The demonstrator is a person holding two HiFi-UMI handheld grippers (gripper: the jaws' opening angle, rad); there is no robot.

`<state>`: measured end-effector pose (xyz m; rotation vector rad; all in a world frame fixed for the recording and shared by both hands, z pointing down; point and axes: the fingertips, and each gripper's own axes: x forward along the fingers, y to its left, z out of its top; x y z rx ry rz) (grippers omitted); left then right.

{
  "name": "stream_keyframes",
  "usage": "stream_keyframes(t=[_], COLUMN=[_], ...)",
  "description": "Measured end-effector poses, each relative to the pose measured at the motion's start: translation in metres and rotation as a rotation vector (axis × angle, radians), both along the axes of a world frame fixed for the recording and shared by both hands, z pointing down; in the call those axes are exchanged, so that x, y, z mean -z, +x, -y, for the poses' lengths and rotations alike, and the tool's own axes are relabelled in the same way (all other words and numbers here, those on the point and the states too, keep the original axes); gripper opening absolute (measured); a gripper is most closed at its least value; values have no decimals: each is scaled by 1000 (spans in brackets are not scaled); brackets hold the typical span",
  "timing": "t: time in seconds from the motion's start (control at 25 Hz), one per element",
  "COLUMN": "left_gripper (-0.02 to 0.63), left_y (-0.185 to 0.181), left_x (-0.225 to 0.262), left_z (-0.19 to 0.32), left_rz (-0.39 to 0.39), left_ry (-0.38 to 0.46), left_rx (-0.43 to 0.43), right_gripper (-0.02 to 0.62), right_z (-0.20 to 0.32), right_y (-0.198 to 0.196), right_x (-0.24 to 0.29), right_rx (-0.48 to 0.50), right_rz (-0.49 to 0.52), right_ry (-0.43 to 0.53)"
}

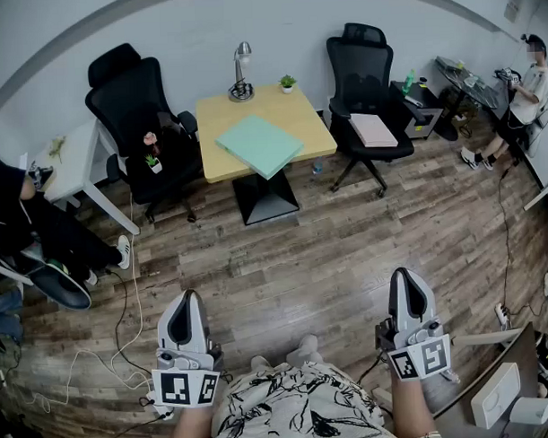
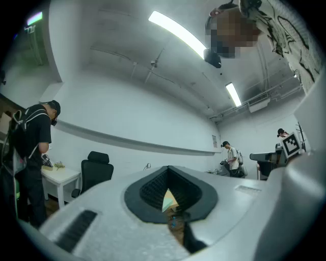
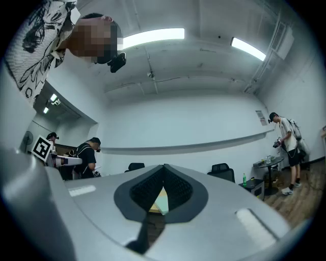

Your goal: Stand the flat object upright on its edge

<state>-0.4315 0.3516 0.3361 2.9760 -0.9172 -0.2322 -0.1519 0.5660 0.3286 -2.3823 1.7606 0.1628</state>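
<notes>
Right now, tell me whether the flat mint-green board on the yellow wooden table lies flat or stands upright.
Lying flat: the flat mint-green board rests broad face up on the yellow wooden table.

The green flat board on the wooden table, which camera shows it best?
The head view: the green board lies flat on the table, its whole top visible. Both gripper views show only a sliver of it past their closed jaws.

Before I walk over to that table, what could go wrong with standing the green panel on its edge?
1. The green panel seems to overhang the front of the wooden table by one corner; a nudge could slide it off.
2. The desk lamp and small potted plant stand just behind it and could get knocked.
3. Loose cables cross the floor on your left, a trip hazard.
</notes>
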Motion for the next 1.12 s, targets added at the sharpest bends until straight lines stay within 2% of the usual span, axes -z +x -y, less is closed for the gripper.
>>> stream_keyframes(t=[0.16,0.48,0.64,0.84,0.88,0.96,1.12], left_gripper=[3,3,5,8,29,144,262], left_y=[4,3,-1,-1,0,0,-3], left_x=[3,2,-5,-10,-10,-9,-3], left_z=[2,3,11,14,14,16,24], left_rz=[3,19,59,122,127,130,91], left_ry=[1,4,-40,8,11,10,3], left_rx=[-21,-10,15,37,42,55,86], right_gripper=[-8,-8,-6,-6,2,106,264], right_z=[7,12,14,18,19,22,28], right_y=[0,-3,-5,-4,-4,-3,-1], right_x=[2,5,7,1,1,0,1], right_rx=[9,21,40,18,21,34,45], right_rz=[3,9,20,3,5,16,38], right_ry=[0,31,53,6,2,-5,-8])
